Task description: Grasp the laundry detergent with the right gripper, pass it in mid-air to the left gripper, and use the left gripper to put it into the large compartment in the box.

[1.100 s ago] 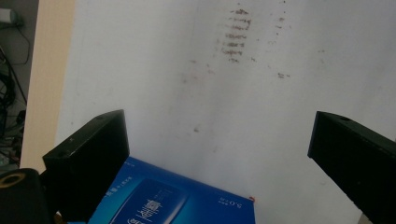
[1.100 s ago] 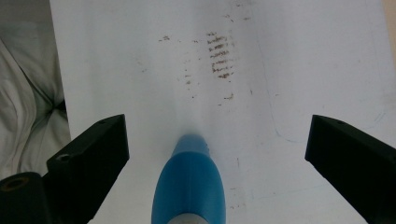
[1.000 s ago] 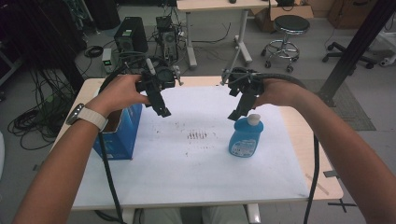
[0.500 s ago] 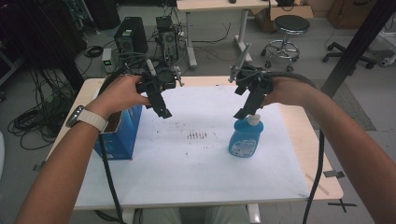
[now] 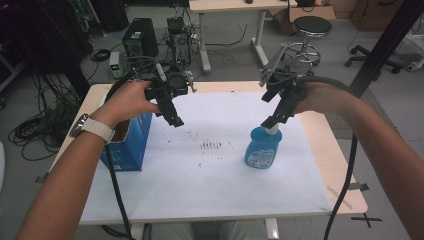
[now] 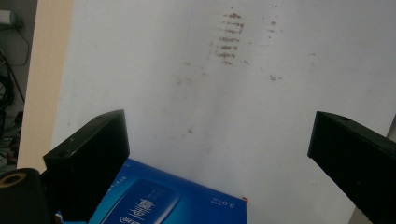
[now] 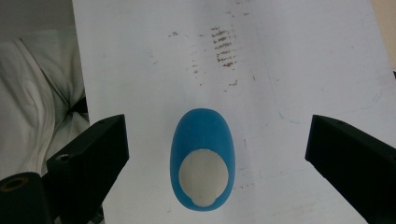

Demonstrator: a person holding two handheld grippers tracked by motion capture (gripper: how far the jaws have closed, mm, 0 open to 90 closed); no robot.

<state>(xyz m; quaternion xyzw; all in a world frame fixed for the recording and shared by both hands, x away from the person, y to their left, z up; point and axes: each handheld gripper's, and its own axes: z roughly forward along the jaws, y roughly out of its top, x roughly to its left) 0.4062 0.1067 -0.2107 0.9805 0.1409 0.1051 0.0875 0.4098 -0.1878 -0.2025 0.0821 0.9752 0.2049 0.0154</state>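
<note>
R gripper (image 5: pixel 272 120) sits right above the blue bottle (image 5: pixel 261 149), jaws wide open, straddling the white cap (image 7: pixel 204 177) in the right gripper view w/ plenty of gap each side. No contact yet afaict. Bottle is upright on the white sheet (image 5: pixel 210 175) covering the counter (image 5: pixel 325 165), right of center, well apart from the blue box (image 5: pixel 125 145) at the left edge.

L gripper (image 5: pixel 172 112) hovers above the sheet just beside the box, jaws also fully open, holding nothing. In the left gripper view, a box corner (image 6: pixel 187 205) shows below and between the jaws. Brown smudge marks (image 5: pixel 211 145) sit mid-sheet between bottle and box.

Looks like the approach phase for a top grab on the bottle. Risks from here:

- Bottle body is oval and smooth; closing on the rounded shoulder instead of the neck/cap prob squeezes it out sideways or tips it.
- Cap looks slightly toward the left jaw, not centered. One jaw touching first would shove the bottle over, since it's tall w/ a narrow base.
- Descent angle is tilted, not vertical, so a jaw tip could clip the cap on the way down.
- Plastic is likely soft; hard clamp on the body may deform it and loosen the grip on lift.
- L gripper is close to the box rim; careless drift could nudge it toward the counter edge.
</note>
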